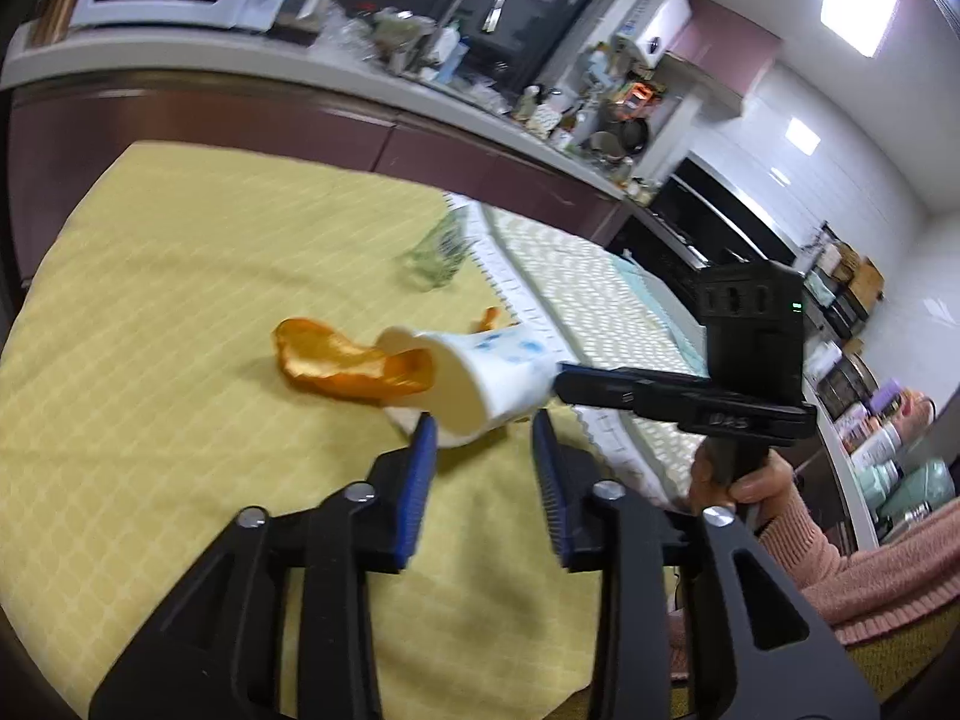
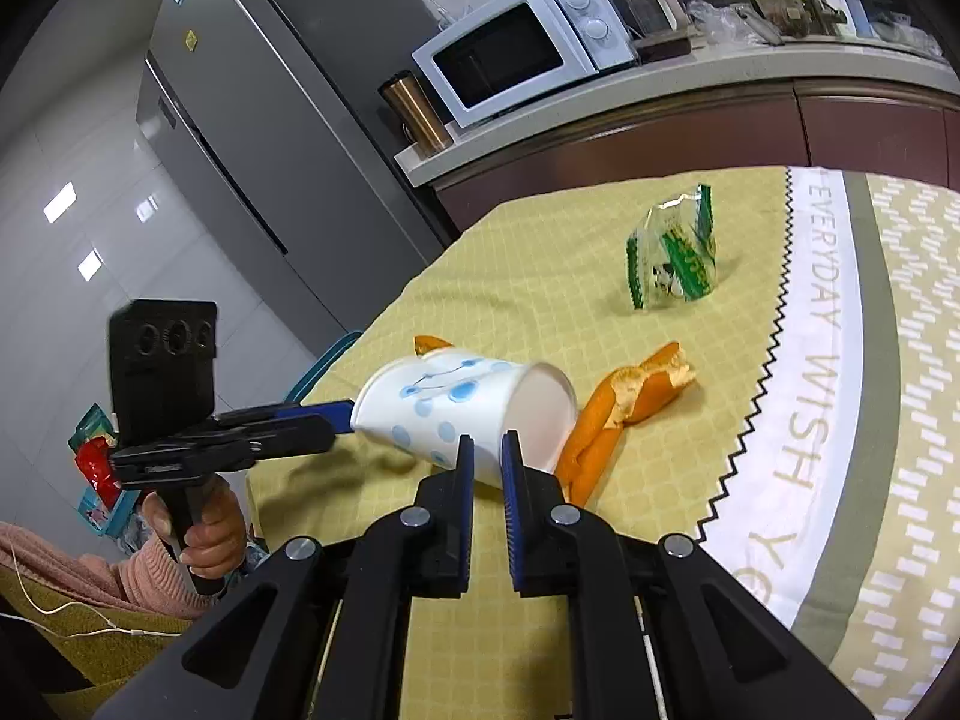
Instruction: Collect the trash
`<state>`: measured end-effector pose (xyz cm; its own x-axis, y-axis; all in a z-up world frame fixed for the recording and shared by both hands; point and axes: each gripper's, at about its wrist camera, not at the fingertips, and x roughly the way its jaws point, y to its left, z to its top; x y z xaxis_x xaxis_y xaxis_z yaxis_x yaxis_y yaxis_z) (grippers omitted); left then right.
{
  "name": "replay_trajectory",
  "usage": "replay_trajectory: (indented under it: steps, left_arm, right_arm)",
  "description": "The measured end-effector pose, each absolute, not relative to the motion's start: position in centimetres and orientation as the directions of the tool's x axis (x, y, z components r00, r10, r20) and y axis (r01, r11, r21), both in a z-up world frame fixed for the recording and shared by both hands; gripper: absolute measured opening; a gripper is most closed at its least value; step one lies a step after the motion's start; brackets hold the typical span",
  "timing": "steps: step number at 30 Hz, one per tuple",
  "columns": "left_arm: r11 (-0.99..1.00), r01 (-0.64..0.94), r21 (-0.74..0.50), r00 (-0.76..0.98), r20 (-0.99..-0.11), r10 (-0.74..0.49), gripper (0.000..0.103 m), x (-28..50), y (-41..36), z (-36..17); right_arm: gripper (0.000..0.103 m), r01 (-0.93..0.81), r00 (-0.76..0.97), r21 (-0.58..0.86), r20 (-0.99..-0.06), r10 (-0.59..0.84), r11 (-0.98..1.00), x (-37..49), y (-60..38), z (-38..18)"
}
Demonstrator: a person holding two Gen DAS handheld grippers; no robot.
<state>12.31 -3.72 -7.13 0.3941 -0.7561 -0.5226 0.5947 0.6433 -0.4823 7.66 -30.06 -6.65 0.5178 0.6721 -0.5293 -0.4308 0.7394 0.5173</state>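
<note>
A white paper cup with blue dots (image 2: 444, 402) is on its side low over the yellow tablecloth (image 2: 540, 276). My right gripper (image 2: 487, 462) is shut on its wall at the rim. In the left wrist view the same cup (image 1: 486, 372) sits just past my left gripper (image 1: 485, 450), which is open, its blue pads either side of the cup's near end without pressing. The right gripper (image 1: 561, 381) reaches it from the right. Orange peel (image 1: 336, 360) lies beside the cup, another strip (image 2: 624, 408) to its right. A green snack wrapper (image 2: 672, 252) stands farther back.
A white runner with lettering (image 2: 822, 360) covers the table's right side. Behind the table are a dark cabinet and a cluttered counter with a microwave (image 2: 516, 54), and a grey fridge (image 2: 240, 120). A person's hands in pink sleeves (image 1: 738, 480) hold both gripper handles.
</note>
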Motion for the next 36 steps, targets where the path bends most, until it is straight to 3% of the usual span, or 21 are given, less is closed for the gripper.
replay_trajectory:
  steps: [1,5,7,9,15,22,27,31,36]
  left_arm:
    - [0.643,0.601,-0.474,0.395,-0.524,-0.755,0.044,12.2,-4.0,-7.0]
    - [0.642,0.599,-0.479,0.378,-0.538,-0.754,0.042,13.0,-5.3,-7.5]
    - [0.630,0.600,-0.493,0.357,-0.540,-0.762,0.026,13.4,-5.8,-8.0]
    - [0.623,0.601,-0.500,0.344,-0.542,-0.767,0.017,13.7,-6.4,-8.2]
    - [0.605,0.644,-0.468,0.370,-0.502,-0.782,0.006,12.9,-6.9,-7.2]
    - [0.616,0.669,-0.417,0.417,-0.476,-0.775,0.006,10.8,-5.0,-4.9]
    - [0.650,0.642,-0.407,0.496,-0.426,-0.756,0.006,8.8,-1.1,-2.6]
    - [0.740,0.561,-0.372,0.602,-0.431,-0.673,0.006,7.8,2.8,-1.5]
    - [0.818,0.447,-0.364,0.673,-0.466,-0.575,0.006,7.7,7.2,-1.6]
  right_arm:
    - [0.009,-0.435,0.514,0.519,-0.528,0.676,0.736,7.7,-30.0,-6.7]
    - [0.010,-0.438,0.506,0.513,-0.538,0.674,0.738,7.5,-29.8,-6.8]
    - [0.010,-0.436,0.507,0.510,-0.541,0.671,0.741,7.4,-29.8,-6.9]
    - [0.011,-0.437,0.509,0.507,-0.541,0.669,0.743,7.3,-29.8,-6.9]
    - [0.014,-0.428,0.519,0.526,-0.523,0.677,0.735,7.2,-30.6,-6.8]
    - [0.014,-0.426,0.530,0.537,-0.504,0.682,0.728,7.7,-30.4,-6.4]
    - [0.023,-0.439,0.511,0.520,-0.526,0.680,0.733,9.0,-28.2,-6.2]
    - [0.034,-0.449,0.481,0.508,-0.556,0.678,0.735,10.5,-25.5,-6.5]
    - [0.036,-0.445,0.437,0.498,-0.604,0.666,0.744,12.8,-21.9,-7.4]
